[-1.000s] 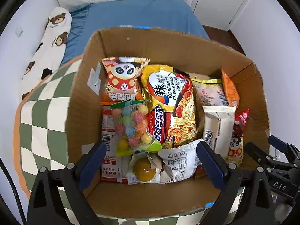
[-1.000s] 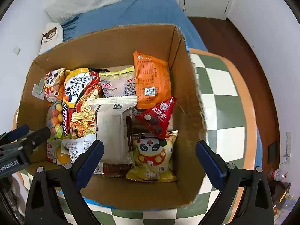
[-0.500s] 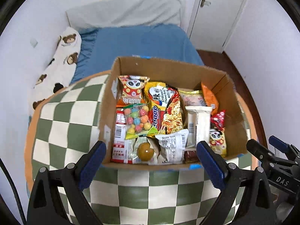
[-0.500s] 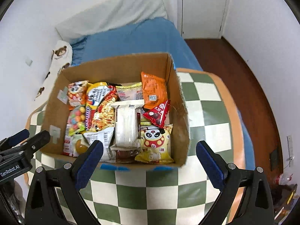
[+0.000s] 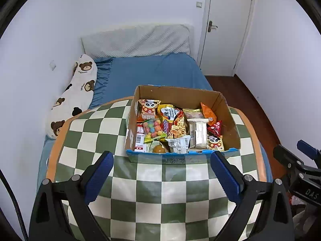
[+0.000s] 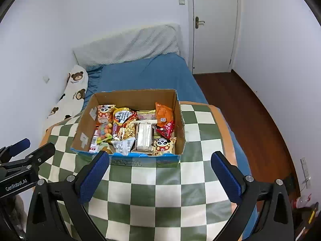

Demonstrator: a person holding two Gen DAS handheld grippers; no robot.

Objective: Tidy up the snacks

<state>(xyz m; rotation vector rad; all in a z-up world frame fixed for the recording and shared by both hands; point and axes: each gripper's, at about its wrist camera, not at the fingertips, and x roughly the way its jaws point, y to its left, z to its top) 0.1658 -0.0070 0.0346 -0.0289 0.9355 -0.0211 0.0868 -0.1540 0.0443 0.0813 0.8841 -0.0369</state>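
Observation:
A cardboard box [image 5: 230,118] [image 6: 84,124] stands on a green-and-white checked table [image 5: 160,188] [image 6: 156,190]. It is packed with several snack packets: a noodle bag [image 5: 173,120] [image 6: 124,123], a candy-ball bag [image 5: 153,129], a white wrapped pack [image 5: 198,133] [image 6: 143,134], panda packets [image 5: 148,109] [image 6: 163,145] and an orange packet [image 6: 163,114]. My left gripper [image 5: 161,177] hangs open, well back from the box, holding nothing. My right gripper [image 6: 159,177] is open too, equally far back and empty. Each gripper shows at the edge of the other's view.
Behind the table lies a bed with a blue sheet [image 5: 152,74] [image 6: 144,74] and a bear-print pillow [image 5: 74,94] along the left wall. A white door [image 5: 224,26] [image 6: 212,26] and dark wooden floor [image 6: 250,116] are at the right.
Both grippers have pulled back and up from over the box, so the box looks much smaller and the table front is in view. Both stayed open.

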